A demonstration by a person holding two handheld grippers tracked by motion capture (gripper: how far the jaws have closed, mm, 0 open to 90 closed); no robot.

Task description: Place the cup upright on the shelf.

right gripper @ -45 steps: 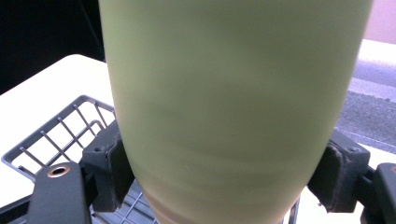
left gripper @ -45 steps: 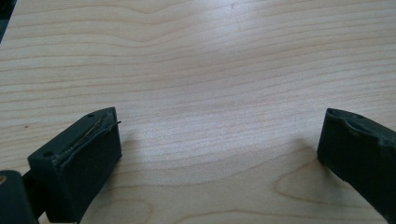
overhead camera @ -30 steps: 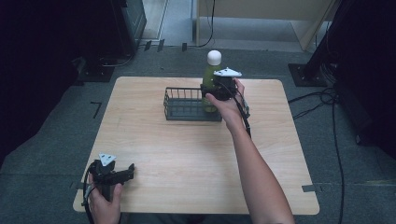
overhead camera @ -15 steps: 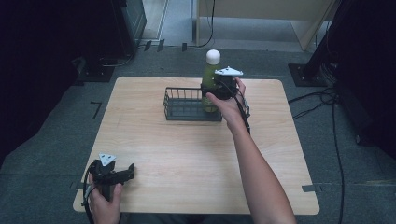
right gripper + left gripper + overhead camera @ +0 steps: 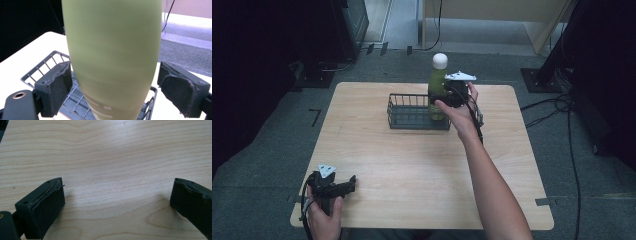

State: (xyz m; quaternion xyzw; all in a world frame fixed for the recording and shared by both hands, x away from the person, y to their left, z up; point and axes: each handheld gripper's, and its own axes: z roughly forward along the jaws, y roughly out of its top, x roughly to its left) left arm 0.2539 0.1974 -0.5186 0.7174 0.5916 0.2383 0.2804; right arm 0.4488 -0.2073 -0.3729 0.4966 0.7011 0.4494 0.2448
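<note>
A tall green bottle (image 5: 437, 82) with a white cap stands upright in the right end of a black wire basket (image 5: 411, 123) at the back of the wooden table (image 5: 412, 165). My right gripper (image 5: 438, 102) reaches it from the right. In the right gripper view its jaws stand on either side of the bottle (image 5: 112, 50), with a thin gap at each pad, so my right gripper (image 5: 115, 82) is open. The basket (image 5: 40, 70) shows below the jaws. My left gripper (image 5: 349, 184) rests at the table's front left corner; in its own view the left gripper (image 5: 117, 202) is open over bare wood.
The rest of the basket, left of the bottle, holds nothing. Cables (image 5: 557, 107) lie on the grey floor right of the table, and dark equipment (image 5: 347, 20) stands behind its left side.
</note>
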